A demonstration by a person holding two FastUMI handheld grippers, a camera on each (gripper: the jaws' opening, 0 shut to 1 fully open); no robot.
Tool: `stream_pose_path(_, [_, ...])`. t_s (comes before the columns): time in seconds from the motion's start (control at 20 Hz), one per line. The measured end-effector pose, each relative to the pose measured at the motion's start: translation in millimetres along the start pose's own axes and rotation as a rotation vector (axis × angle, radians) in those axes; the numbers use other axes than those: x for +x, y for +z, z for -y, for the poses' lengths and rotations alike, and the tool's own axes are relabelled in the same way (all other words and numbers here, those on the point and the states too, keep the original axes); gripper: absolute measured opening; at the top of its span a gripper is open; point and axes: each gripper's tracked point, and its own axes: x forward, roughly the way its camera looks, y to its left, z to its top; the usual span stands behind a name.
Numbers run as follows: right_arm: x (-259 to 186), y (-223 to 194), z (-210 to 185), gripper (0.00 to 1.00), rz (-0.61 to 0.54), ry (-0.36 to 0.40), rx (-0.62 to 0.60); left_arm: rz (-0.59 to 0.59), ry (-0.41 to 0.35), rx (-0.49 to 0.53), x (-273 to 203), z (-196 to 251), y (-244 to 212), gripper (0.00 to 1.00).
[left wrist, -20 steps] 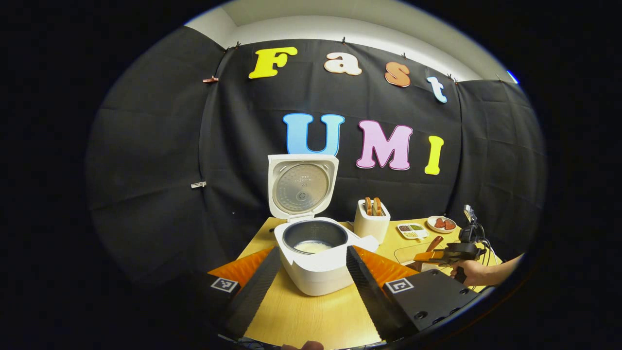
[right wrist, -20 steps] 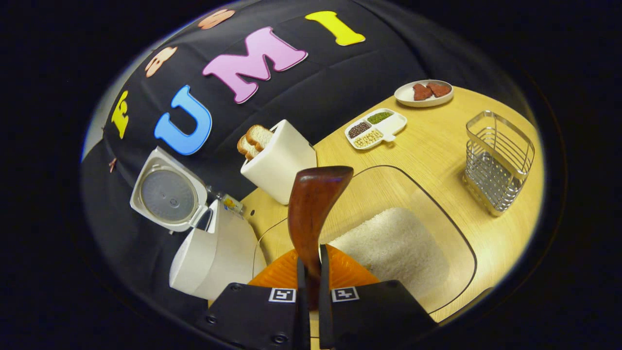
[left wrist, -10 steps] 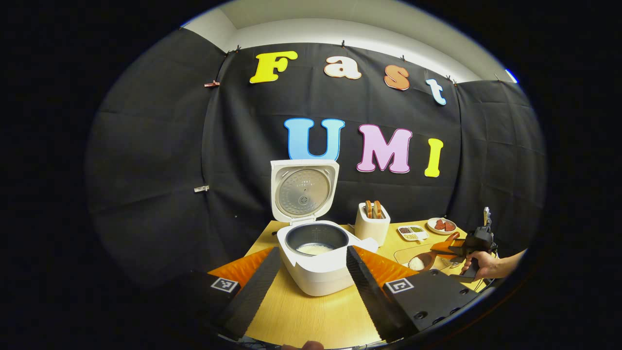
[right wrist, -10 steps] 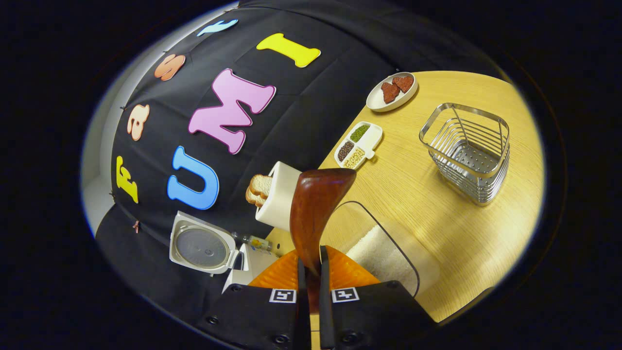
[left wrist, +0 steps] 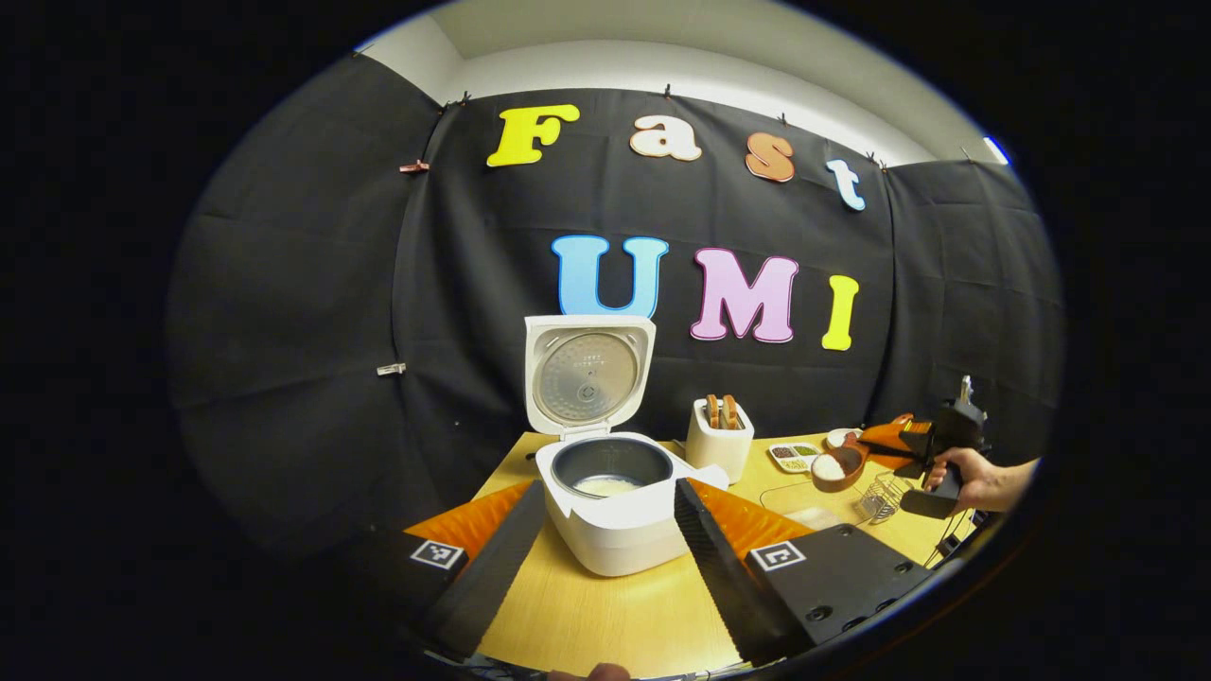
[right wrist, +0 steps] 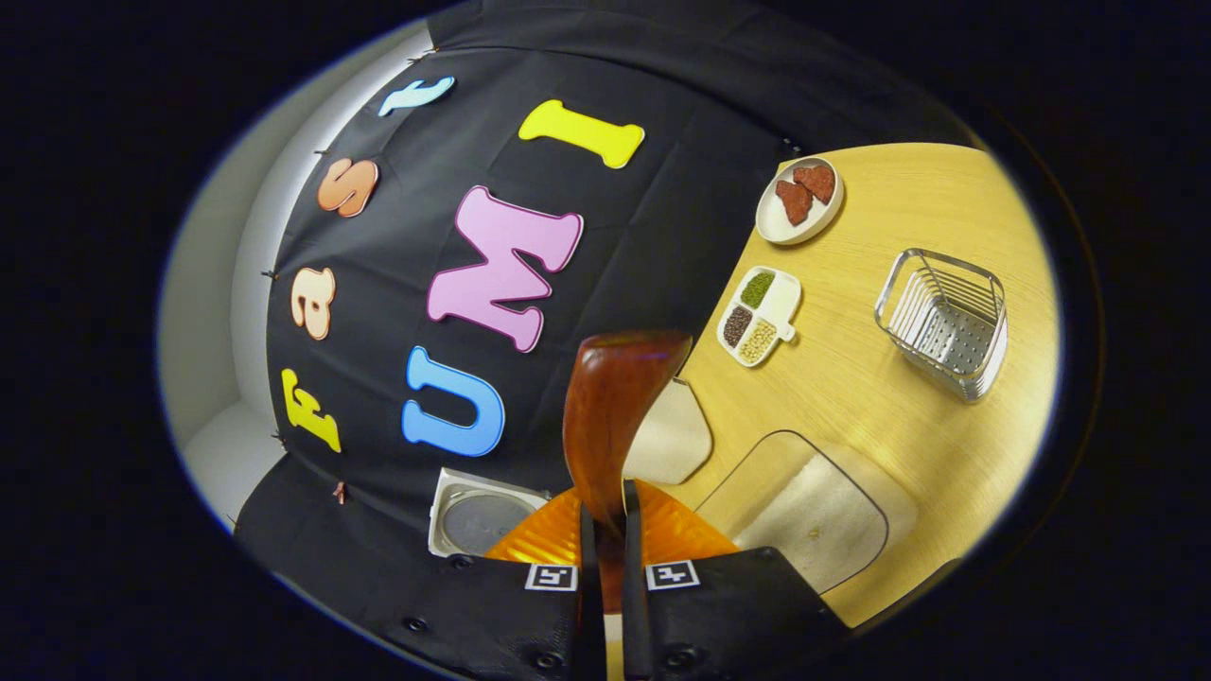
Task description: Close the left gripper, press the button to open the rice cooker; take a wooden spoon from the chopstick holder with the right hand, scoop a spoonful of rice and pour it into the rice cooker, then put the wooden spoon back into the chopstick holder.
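Right gripper [right wrist: 605,544] clamped on dark-brown wooden spoon [right wrist: 613,416] carrying rice, left gripper [left wrist: 605,530] spread wide before open white rice cooker [left wrist: 610,515] — no legible brand or label.

black gripper [right wrist: 605,567] housing, square markers, seemingly screws.

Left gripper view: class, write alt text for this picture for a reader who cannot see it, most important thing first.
An open white rice cooker stands on a wooden table, lid up, a little rice in its pot, framed by the left gripper with its fingers spread. At far right a hand holds the right gripper, carrying a wooden spoon heaped with rice above the table.
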Motion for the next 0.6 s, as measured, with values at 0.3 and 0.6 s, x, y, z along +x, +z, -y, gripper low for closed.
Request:
stream_pose_path(0.3, [14,-18,-90,0.12,-0.024,0.079,-0.013,0.004,-0.022,0.025,0,1,-3,0.94])
stream_pose_path(0.6, [45,-64,-184,0.11,-0.050,0.143,-0.036,0.017,-0.028,0.030,3,-5,-3,0.94])
